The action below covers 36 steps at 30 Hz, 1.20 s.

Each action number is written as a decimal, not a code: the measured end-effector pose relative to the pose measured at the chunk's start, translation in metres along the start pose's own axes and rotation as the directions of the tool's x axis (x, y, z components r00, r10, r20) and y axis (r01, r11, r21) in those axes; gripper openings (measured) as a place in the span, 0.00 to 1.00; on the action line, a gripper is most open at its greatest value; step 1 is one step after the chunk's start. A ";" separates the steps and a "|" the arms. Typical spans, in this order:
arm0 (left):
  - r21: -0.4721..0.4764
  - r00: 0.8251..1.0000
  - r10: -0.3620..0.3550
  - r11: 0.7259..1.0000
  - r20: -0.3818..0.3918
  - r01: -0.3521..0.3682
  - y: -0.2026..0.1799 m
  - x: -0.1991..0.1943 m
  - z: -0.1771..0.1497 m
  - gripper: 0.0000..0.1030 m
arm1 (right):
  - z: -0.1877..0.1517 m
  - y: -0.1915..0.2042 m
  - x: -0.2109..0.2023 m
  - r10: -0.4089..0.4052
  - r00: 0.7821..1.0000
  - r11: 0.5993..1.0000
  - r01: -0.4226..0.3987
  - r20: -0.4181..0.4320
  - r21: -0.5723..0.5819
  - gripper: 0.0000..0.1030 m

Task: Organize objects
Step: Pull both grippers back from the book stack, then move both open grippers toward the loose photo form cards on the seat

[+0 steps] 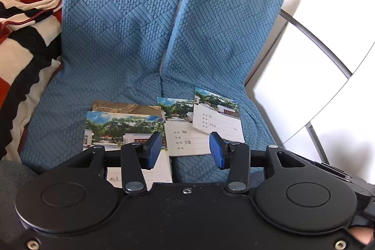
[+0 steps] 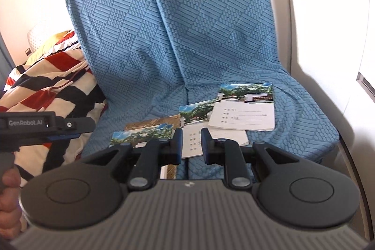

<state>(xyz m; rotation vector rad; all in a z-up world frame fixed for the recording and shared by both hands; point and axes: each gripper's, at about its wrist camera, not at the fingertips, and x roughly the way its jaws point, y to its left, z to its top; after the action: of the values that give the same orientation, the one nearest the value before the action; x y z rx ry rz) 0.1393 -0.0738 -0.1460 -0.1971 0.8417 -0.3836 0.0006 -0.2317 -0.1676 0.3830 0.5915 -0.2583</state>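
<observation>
A: Lying on the blue quilted fabric seat cover (image 1: 131, 39), what are those papers?

B: Four photo-printed paper notebooks (image 2: 243, 109). From the right wrist camera, one sits at one o'clock, another overlaps beneath it at twelve (image 2: 194, 128), and two stacked ones lie at eleven (image 2: 143, 132).

A: And the left gripper (image 1: 186, 149)?

B: Its blue-padded fingers (image 1: 153, 149) stand moderately apart, gripping nothing, hovering over the middle notebooks.

A: The right gripper (image 2: 191, 144)?

B: Narrow gap between the fingers, nothing between them.

A: Anything beyond?

B: A red, black and cream striped blanket (image 2: 46, 90) at nine o'clock; a hand (image 2: 9, 200) at the lower-left edge.
</observation>
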 end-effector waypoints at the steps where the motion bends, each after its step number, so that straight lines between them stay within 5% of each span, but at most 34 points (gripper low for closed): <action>1: 0.003 1.000 -0.004 1.000 -0.002 0.004 -0.002 0.002 0.001 0.41 | 0.000 -0.003 0.000 -0.007 1.000 1.000 0.007 0.000 0.002 0.20; 32: 0.024 0.995 -0.053 0.998 -0.089 0.056 -0.023 0.067 0.014 0.43 | -0.003 -0.054 0.027 -0.126 0.991 0.986 0.130 -0.047 0.102 0.20; 36: 0.026 0.993 -0.064 0.997 -0.102 0.067 -0.024 0.083 0.018 0.44 | -0.003 -0.061 0.036 -0.127 0.990 0.984 0.132 -0.056 0.117 0.34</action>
<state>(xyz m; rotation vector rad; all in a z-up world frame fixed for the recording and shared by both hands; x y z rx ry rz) 0.1970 -0.1295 -0.1838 -0.1798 0.9300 -0.4700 0.0067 -0.2894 -0.2076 0.4694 0.6511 -0.4120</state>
